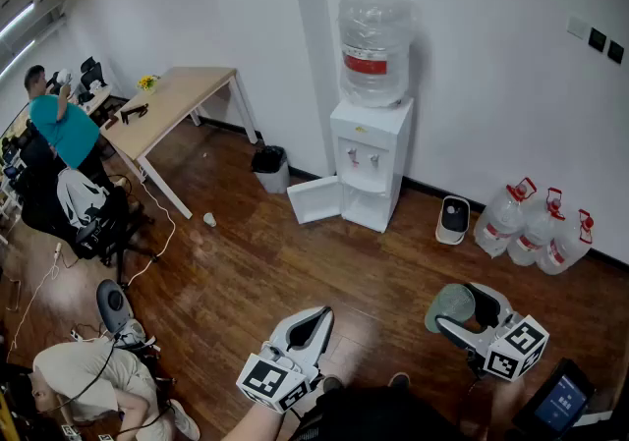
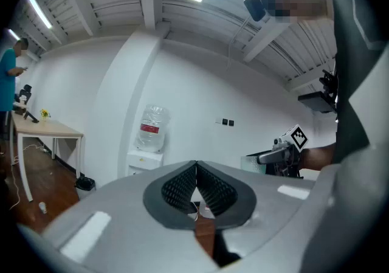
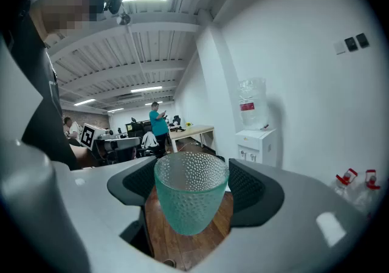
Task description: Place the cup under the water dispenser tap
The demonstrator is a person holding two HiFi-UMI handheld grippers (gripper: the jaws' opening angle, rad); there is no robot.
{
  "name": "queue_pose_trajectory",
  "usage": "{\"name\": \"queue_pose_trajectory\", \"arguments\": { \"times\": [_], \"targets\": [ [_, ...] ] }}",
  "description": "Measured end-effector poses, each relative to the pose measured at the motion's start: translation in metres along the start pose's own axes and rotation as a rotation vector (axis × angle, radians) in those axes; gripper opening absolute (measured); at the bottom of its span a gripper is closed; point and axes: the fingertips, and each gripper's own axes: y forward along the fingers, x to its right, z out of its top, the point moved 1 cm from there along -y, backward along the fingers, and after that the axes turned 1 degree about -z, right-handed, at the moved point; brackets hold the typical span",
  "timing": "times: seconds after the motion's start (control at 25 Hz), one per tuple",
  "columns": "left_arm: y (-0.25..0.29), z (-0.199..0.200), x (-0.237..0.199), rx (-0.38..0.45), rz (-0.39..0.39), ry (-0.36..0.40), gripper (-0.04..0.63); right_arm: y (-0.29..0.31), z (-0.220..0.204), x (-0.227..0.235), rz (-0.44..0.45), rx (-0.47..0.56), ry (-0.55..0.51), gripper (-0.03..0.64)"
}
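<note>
The white water dispenser [image 1: 371, 162] stands against the far wall with a clear bottle [image 1: 373, 48] on top and two taps [image 1: 362, 157] over a recess. It also shows in the left gripper view [image 2: 147, 155] and the right gripper view [image 3: 256, 142]. A dimpled green glass cup [image 3: 190, 197] sits upright between the pads of my right gripper [image 3: 192, 182], which is shut on it. In the head view that cup [image 1: 447, 304] and right gripper [image 1: 466, 317] hover low at the right, well short of the dispenser. My left gripper [image 1: 316, 321] [image 2: 196, 167] is shut with nothing in it.
The dispenser's lower door [image 1: 316, 200] hangs open to the left. A black bin [image 1: 271, 166], a small white device [image 1: 453, 218] and water jugs [image 1: 536, 225] line the wall. A wooden desk [image 1: 172, 100], chairs, cables, a small cup [image 1: 209, 219] on the floor and two people are at the left.
</note>
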Motion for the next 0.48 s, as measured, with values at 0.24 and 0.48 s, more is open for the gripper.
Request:
{"name": "queue_pose_trajectory", "arguments": {
  "times": [0.24,0.48],
  "targets": [
    [-0.008,-0.007,-0.011,-0.031,-0.022,-0.003,0.000,0.018,0.000,-0.006,-0.011,-0.002,-0.001,0.370],
    [-0.024,-0.009,-0.043,-0.020,0.013,-0.021,0.000,0.043,0.001,-0.016,-0.026,-0.009,-0.002,0.370]
  ]
}}
